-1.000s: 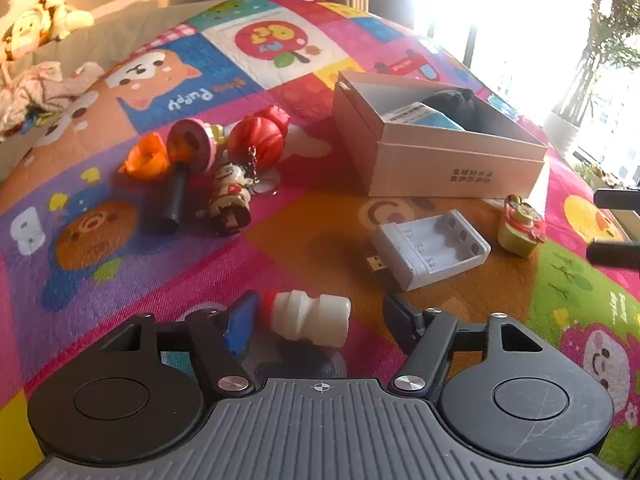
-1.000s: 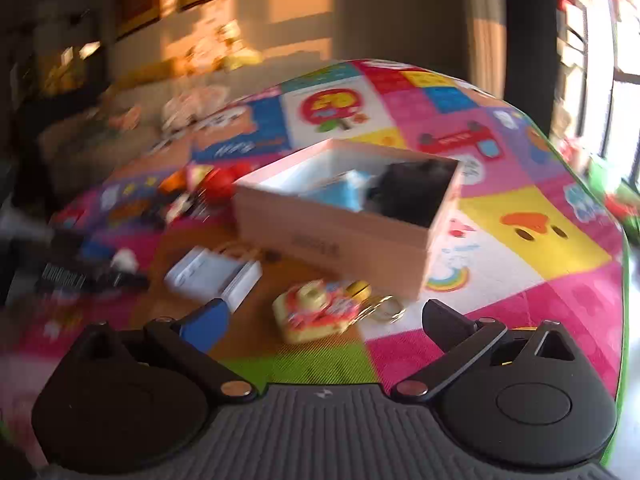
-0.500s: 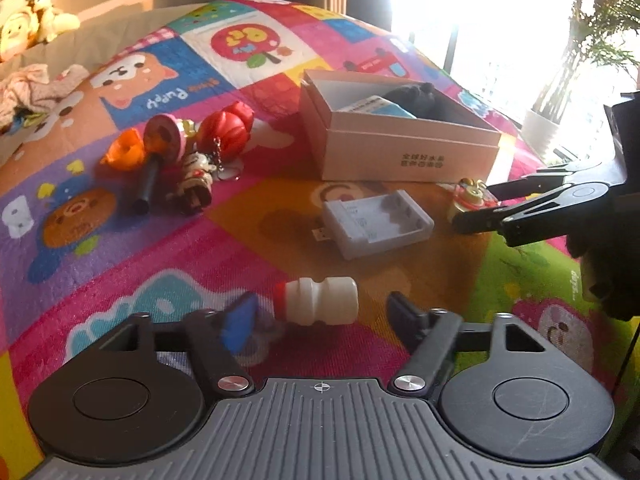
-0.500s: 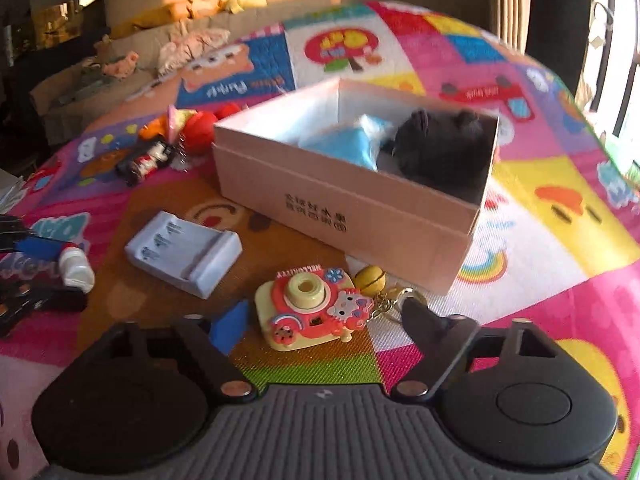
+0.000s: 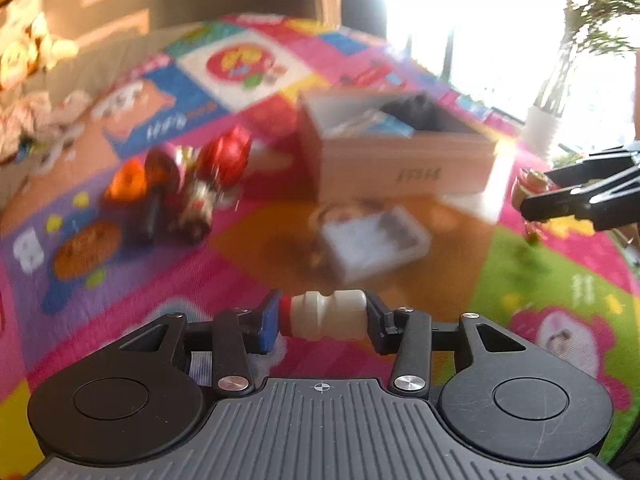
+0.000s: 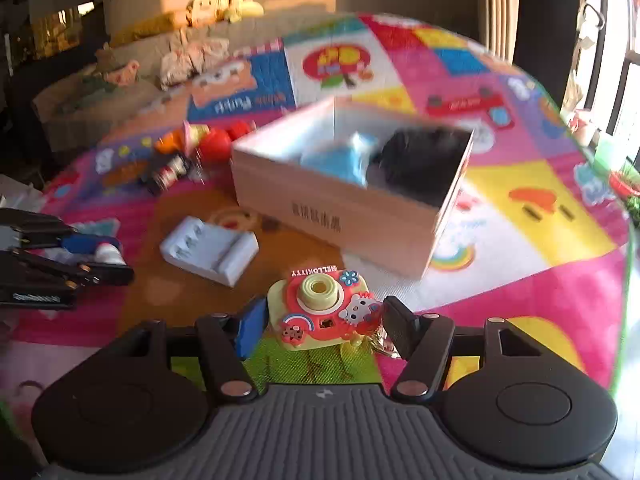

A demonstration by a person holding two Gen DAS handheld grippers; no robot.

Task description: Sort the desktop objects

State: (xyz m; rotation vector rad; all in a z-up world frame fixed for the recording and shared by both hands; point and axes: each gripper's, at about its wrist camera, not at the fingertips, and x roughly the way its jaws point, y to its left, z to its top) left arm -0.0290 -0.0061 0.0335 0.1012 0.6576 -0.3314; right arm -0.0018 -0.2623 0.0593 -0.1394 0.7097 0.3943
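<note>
A small white bottle (image 5: 326, 316) with a red cap lies crosswise between the pads of my left gripper (image 5: 320, 318), whose jaws are closing and press on both its ends. My right gripper (image 6: 324, 326) is closing on a red and yellow toy camera (image 6: 320, 306), its pads touching the camera's sides. The left wrist view shows the right gripper (image 5: 534, 190) at the far right, holding the toy camera (image 5: 530, 182) just above the mat. In the right wrist view the left gripper (image 6: 116, 258) sits at the far left. An open cardboard box (image 6: 332, 216) stands ahead.
The cardboard box (image 5: 400, 168) holds a blue packet (image 6: 340, 158) and a black item (image 6: 420, 160). A white battery charger (image 6: 208, 248) lies on the colourful play mat (image 6: 540, 280). A cluster of red and orange toys (image 5: 192, 184) sits to the left.
The left jaws closed onto the white bottle and lifted it slightly. The right gripper came down around the toy camera, narrowed onto it, and raised it off the mat.
</note>
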